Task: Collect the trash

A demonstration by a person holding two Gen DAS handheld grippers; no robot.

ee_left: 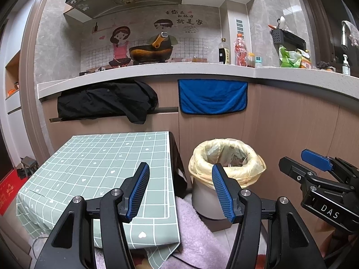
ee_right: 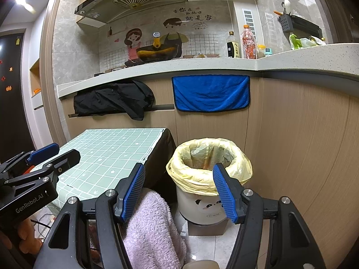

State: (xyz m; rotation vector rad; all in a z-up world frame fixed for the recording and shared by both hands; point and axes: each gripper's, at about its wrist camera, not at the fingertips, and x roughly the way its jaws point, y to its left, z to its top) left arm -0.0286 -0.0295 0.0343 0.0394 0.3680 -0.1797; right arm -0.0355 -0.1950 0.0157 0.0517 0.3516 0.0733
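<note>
A small white bin (ee_left: 206,199) lined with a yellow bag (ee_left: 226,163) stands on the floor against the cabinet front; in the right wrist view the bin (ee_right: 202,206) shows a panda face below its yellow bag (ee_right: 208,168). Left of it stands a low table under a green checked cloth (ee_left: 98,168) (ee_right: 107,154), with nothing lying on top. My left gripper (ee_left: 180,190) is open and empty, hovering between the table's corner and the bin. My right gripper (ee_right: 178,190) is open and empty too, just in front of the bin. Each gripper shows at the edge of the other's view.
A pale purple fluffy towel (ee_right: 152,231) hangs beside the table near the grippers. A blue cloth (ee_left: 212,97) and a black garment (ee_left: 105,100) hang from the counter. Bottles (ee_left: 240,49), a wok (ee_left: 150,52) and a green bag (ee_left: 288,58) sit on the counter above. Tiled floor surrounds the bin.
</note>
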